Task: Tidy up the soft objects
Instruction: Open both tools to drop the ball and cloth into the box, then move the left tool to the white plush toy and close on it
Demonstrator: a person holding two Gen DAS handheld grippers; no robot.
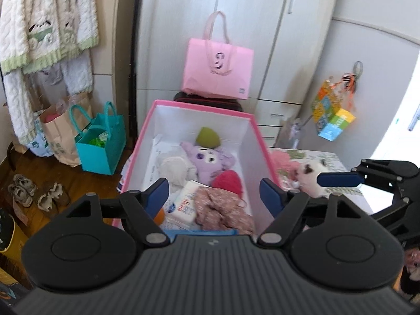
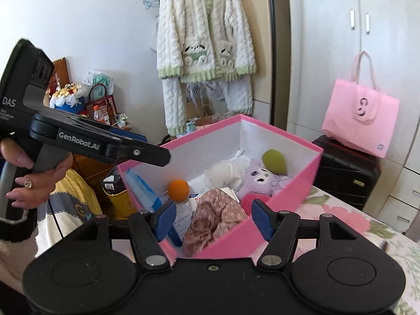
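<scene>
Filling the frame's centre, a pink box (image 1: 252,141) holds soft things; a floral cloth (image 2: 215,215) lies at its near end, low centre. Both the left gripper (image 1: 214,193) and right gripper (image 2: 211,219) hover released, grasping nothing; smaller still, an orange ball (image 2: 178,189) sits left of the cloth.

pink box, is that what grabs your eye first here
Yes: the open pink cardboard box with white walls fills the middle, holding a purple plush toy, an orange ball and a floral brown cloth. Behind it, a pink paper bag sits on a black suitcase.
</scene>
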